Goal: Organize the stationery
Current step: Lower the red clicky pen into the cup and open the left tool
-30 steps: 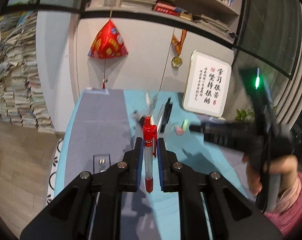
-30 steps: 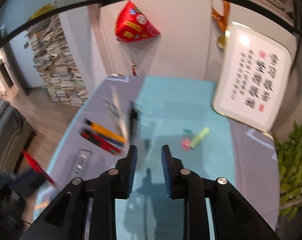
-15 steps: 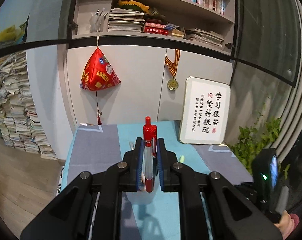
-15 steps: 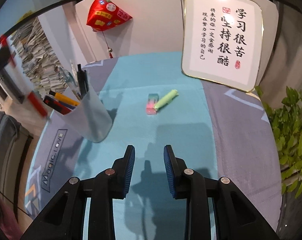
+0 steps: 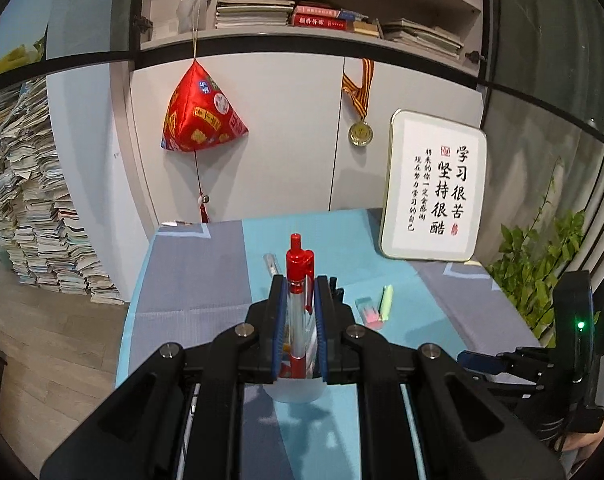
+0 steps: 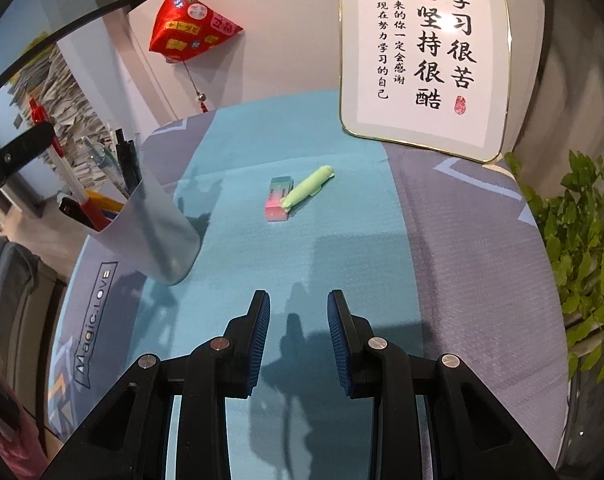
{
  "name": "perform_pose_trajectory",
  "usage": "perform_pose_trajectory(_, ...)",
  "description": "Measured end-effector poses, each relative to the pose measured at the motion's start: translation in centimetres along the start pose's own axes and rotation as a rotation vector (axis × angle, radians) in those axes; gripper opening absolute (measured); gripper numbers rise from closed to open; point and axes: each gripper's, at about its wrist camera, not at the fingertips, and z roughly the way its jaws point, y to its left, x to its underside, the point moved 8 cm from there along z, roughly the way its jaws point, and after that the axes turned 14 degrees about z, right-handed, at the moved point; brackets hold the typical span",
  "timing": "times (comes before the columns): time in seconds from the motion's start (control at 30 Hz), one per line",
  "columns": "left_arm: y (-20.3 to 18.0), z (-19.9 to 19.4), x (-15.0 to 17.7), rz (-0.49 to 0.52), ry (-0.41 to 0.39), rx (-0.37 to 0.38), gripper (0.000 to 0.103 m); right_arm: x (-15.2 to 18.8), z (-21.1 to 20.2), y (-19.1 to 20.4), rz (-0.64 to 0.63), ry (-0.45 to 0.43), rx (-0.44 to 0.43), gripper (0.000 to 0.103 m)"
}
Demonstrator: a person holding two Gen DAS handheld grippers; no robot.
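Note:
My left gripper (image 5: 300,285) is shut on a red-capped pen (image 5: 298,260), held upright over a white pen cup (image 5: 298,394). In the right wrist view that pen (image 6: 60,156) slants down into the mouth of the cup (image 6: 158,232), which holds several pens. A pink-and-green eraser (image 6: 278,198) and a light green highlighter (image 6: 307,186) lie touching on the teal mat, to the right of the cup. My right gripper (image 6: 298,320) hovers low over the mat in front of them, open with nothing between its fingers. It also shows at the right edge of the left wrist view as the right gripper (image 5: 477,360).
A framed calligraphy board (image 6: 421,52) leans against the wall at the back right. A green plant (image 6: 581,240) stands off the table's right edge. A red hanging ornament (image 5: 200,120) and a medal (image 5: 360,132) hang on the cabinet. Stacked papers (image 5: 26,208) fill the floor at left.
My left gripper has carried the red pen over the cup, and its lower end now sits in the cup's mouth. My right gripper has swung towards the eraser and highlighter and sunk lower.

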Motion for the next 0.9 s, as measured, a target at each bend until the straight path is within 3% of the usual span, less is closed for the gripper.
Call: perform_pose_trajectory(0.9,-1.3,0.7,2.2,-0.002,0.055,0.032,0.012,0.6,0.6,-0.1,0.014,0.037,0.002,0.030)
